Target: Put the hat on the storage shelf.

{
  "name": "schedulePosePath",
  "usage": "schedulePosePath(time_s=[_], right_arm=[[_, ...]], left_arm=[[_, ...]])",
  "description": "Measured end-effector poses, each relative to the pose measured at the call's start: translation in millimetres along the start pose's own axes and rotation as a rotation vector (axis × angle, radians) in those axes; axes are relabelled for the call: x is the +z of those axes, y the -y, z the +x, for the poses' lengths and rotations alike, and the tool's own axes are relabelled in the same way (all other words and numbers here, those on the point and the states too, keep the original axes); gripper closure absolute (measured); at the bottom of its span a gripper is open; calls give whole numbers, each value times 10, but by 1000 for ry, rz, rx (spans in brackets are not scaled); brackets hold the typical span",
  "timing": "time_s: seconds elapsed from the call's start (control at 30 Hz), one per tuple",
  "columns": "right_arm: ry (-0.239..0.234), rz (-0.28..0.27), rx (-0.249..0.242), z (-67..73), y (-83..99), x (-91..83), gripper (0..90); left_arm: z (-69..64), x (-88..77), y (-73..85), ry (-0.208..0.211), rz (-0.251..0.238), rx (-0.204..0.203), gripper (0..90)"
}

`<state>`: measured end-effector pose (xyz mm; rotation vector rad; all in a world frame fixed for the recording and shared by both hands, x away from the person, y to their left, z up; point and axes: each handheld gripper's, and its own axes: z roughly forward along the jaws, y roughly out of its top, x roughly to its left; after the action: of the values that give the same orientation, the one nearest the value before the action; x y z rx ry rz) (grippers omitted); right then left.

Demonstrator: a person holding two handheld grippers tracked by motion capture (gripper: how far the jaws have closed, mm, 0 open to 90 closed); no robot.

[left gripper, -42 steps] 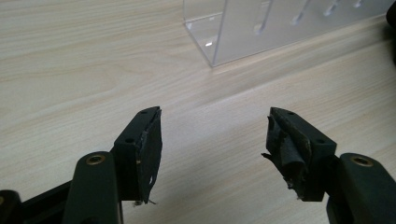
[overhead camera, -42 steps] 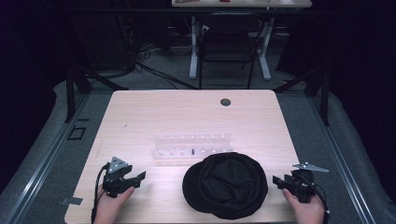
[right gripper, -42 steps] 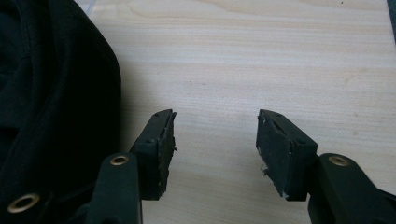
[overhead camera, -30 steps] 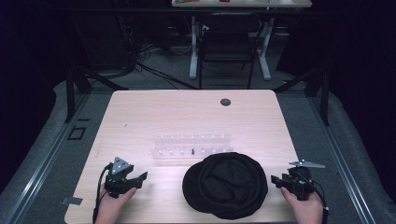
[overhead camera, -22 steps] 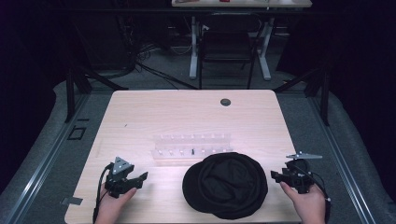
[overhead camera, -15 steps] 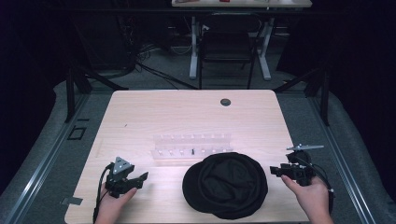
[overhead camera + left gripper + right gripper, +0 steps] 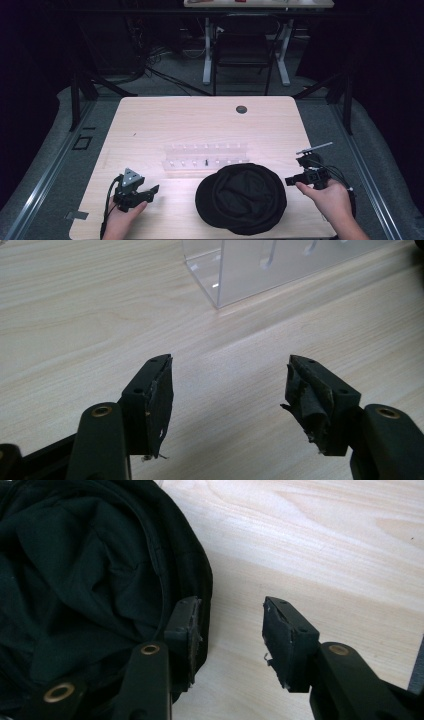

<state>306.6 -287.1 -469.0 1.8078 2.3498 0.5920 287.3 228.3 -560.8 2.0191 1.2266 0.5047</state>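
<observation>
A floppy black hat point(image 7: 241, 197) lies on the light wood table point(image 7: 200, 125), near its front edge. In the right gripper view the hat point(image 7: 75, 580) lies at the left. My right gripper point(image 7: 290, 180) hovers just off the hat's right rim, above the table. In its own view the right gripper point(image 7: 230, 617) is open; its jaws have just been closing, with bare wood between them and one jaw over the rim. My left gripper point(image 7: 150, 192) rests at the front left. The left gripper point(image 7: 230, 377) is open over bare wood.
A clear acrylic rack point(image 7: 206, 156) with small pegs stands behind the hat, and its corner point(image 7: 235, 275) is ahead of the left jaws. A dark round hole point(image 7: 241, 109) marks the far side of the table. A chair point(image 7: 244, 50) and desk legs stand beyond.
My right hand has lifted off the table and drifted slightly right, its jaws narrower than before. The left gripper, hat and rack have stayed put.
</observation>
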Motion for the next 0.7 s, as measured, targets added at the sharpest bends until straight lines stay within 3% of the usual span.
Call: schedulePosePath(time_s=[0.13,0.27,0.47,0.7], right_arm=[[1,12,12,24,-34,11,540],[7,35,9,34,-60,50,585],[-24,93,5,42,-93,107,614],[-45,109,24,52,-148,118,609]], left_arm=[[0,0,1,1,0,-1,362],[4,-2,0,1,-1,-1,361],[6,4,0,-1,0,-3,360],[2,4,-1,-1,-1,-1,359]])
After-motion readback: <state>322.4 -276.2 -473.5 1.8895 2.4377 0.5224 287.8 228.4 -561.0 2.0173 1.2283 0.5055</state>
